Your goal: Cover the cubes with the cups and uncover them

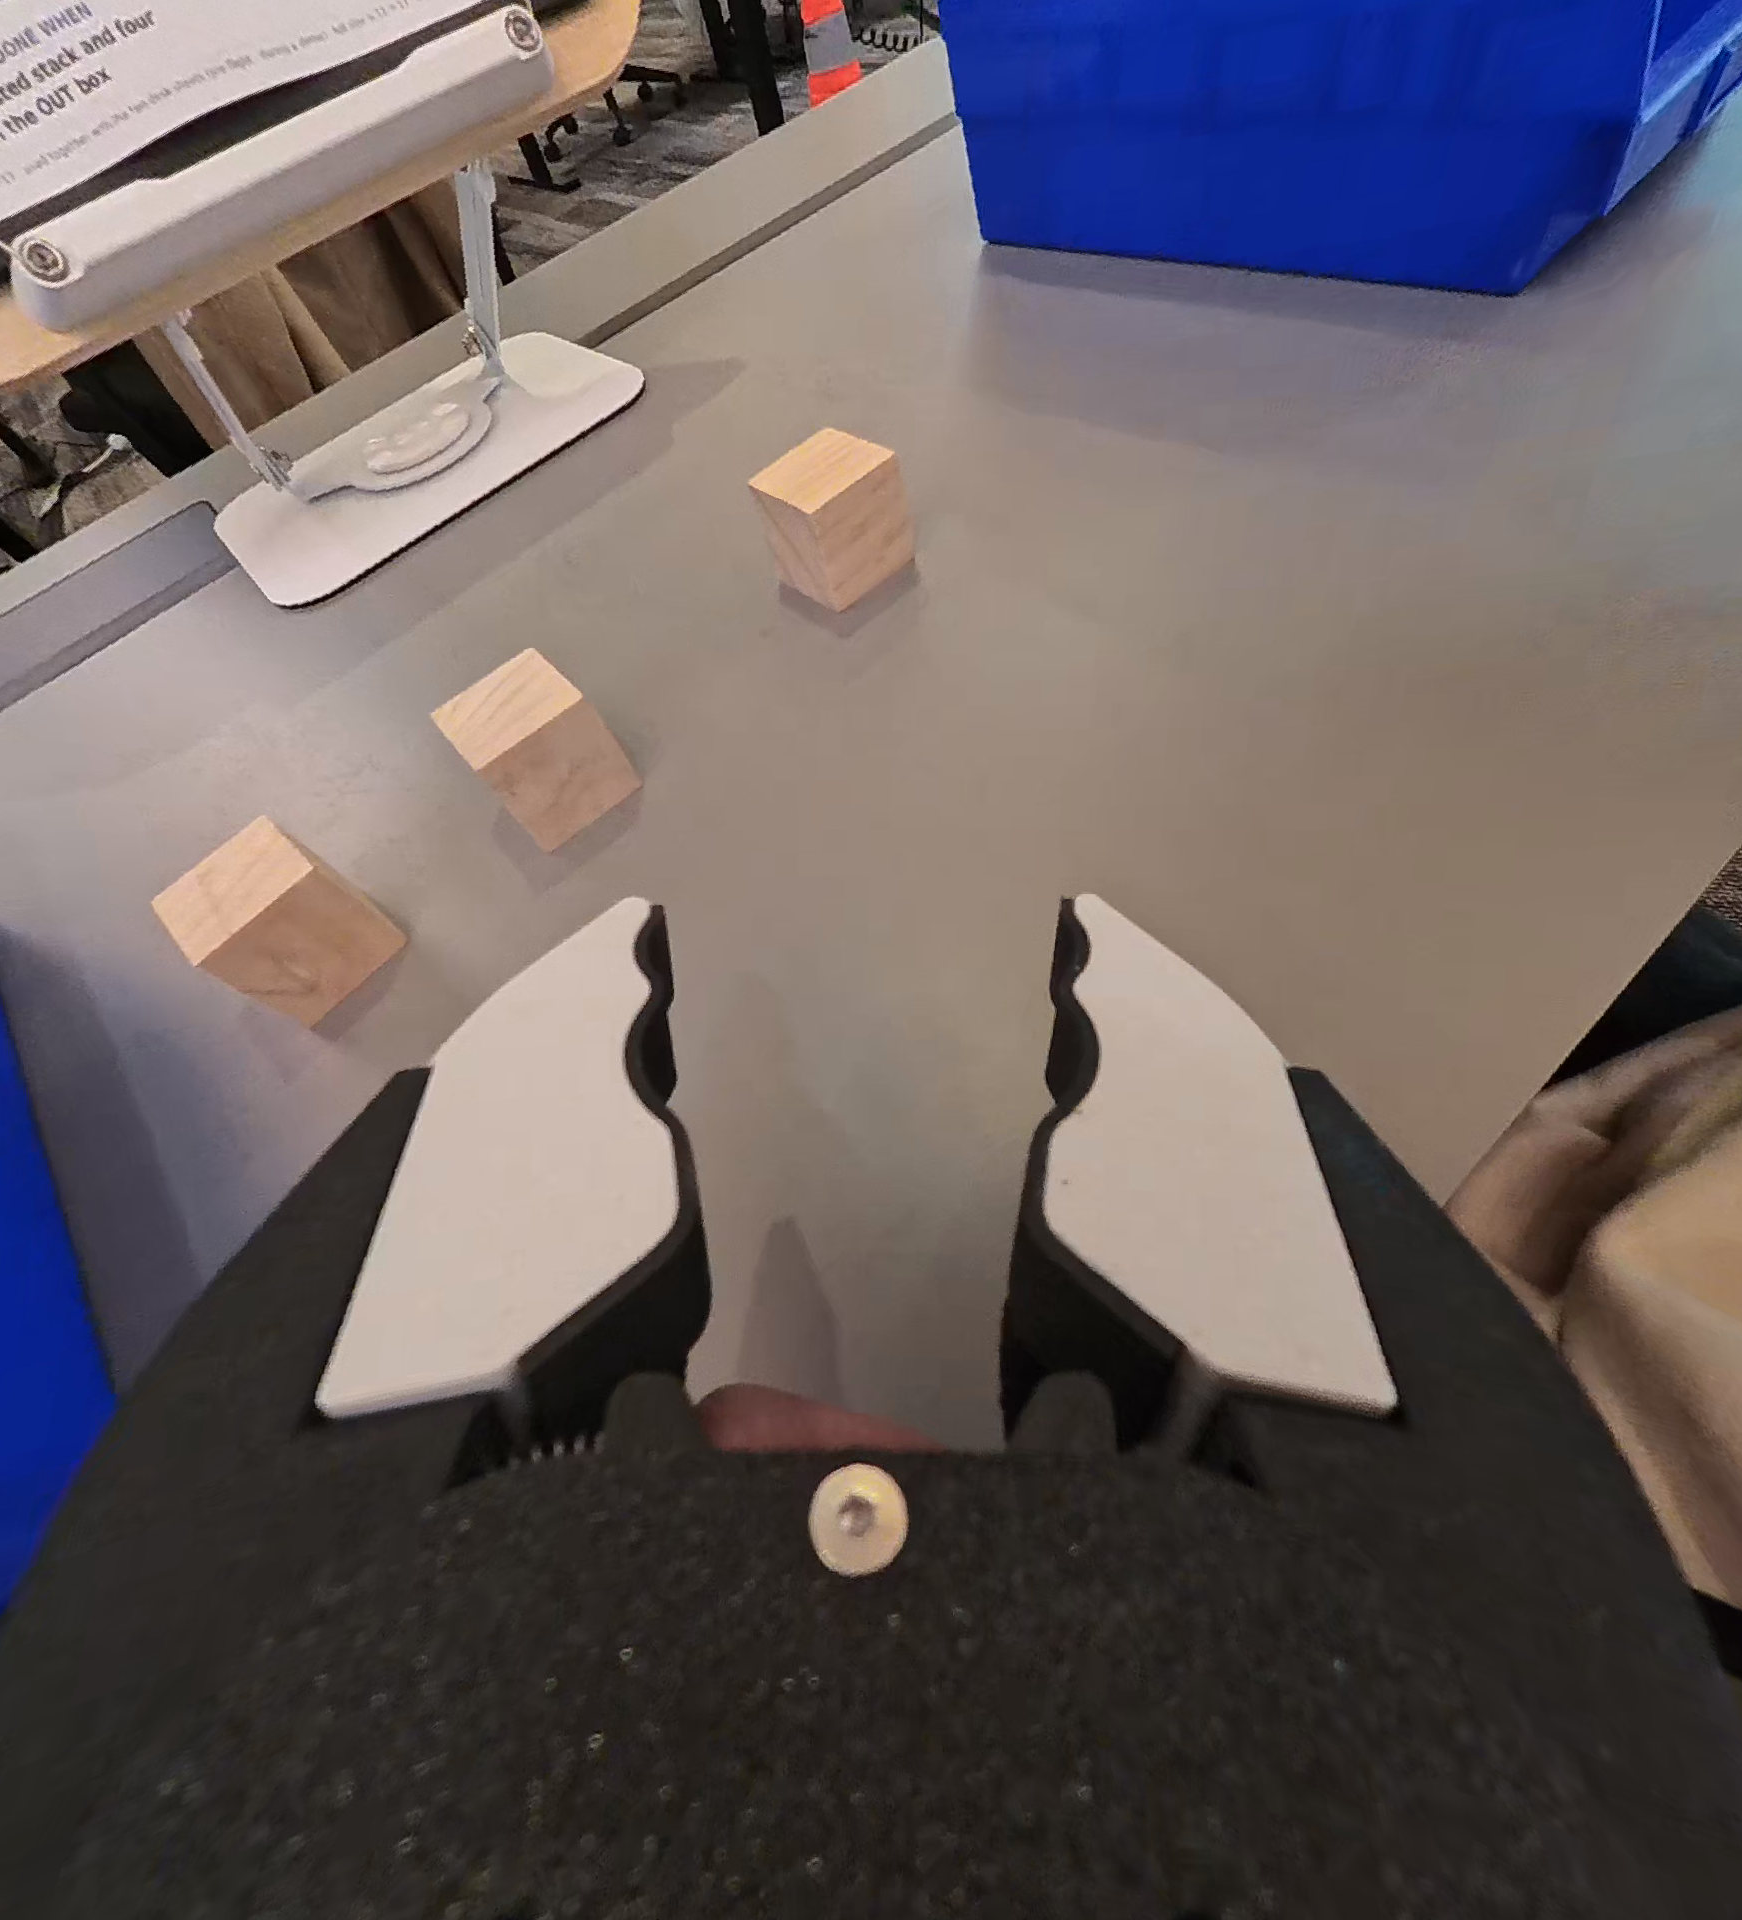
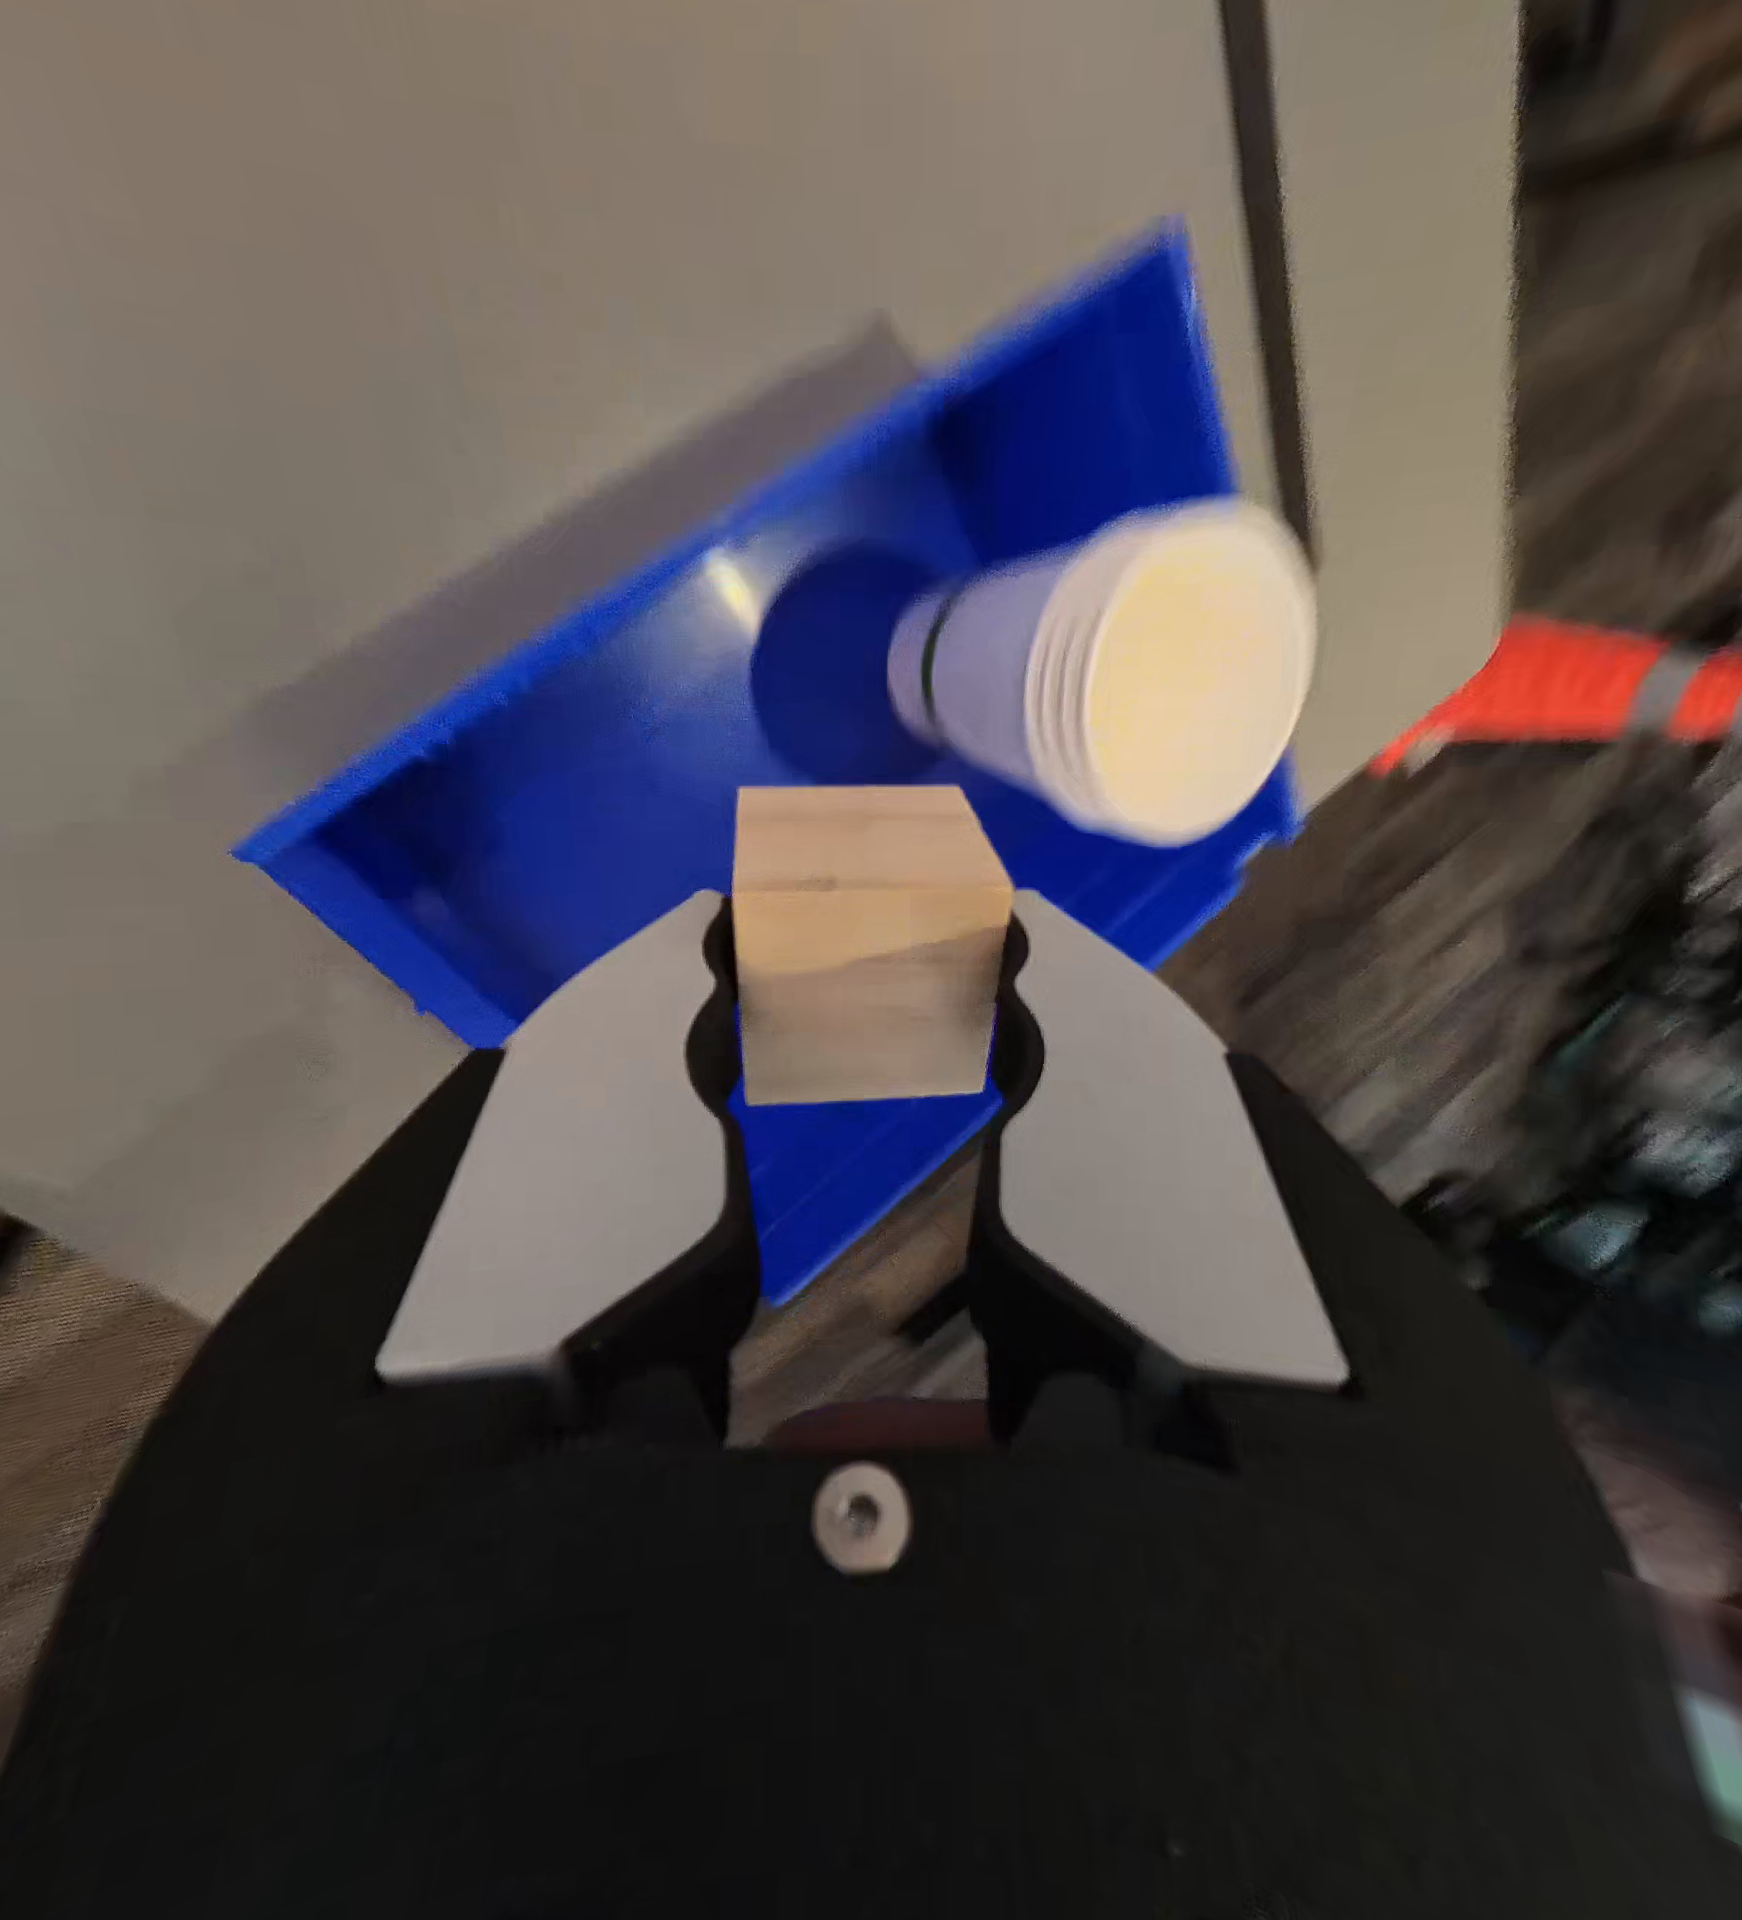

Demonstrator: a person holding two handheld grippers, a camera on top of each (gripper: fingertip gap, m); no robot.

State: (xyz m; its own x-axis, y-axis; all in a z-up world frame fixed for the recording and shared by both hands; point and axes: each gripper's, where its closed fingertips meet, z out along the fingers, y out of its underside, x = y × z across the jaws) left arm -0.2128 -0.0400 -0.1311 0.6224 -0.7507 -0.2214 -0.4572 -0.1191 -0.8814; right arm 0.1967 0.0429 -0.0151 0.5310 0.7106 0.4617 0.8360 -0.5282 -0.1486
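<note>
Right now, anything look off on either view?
Nothing damaged or spilled. The cubes are split: three wooden cubes sit loose and uncovered on the grey table, while the right tool grips a fourth cube above the blue bin holding the nested cups. Left tool is open, empty.

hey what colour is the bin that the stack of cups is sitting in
Bright blue. The bin shows best in the right wrist view, with the white cups inside.

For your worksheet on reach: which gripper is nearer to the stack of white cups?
Right. The right gripper hangs over the blue bin holding the stack of white cups; the left gripper faces cubes elsewhere.
</note>
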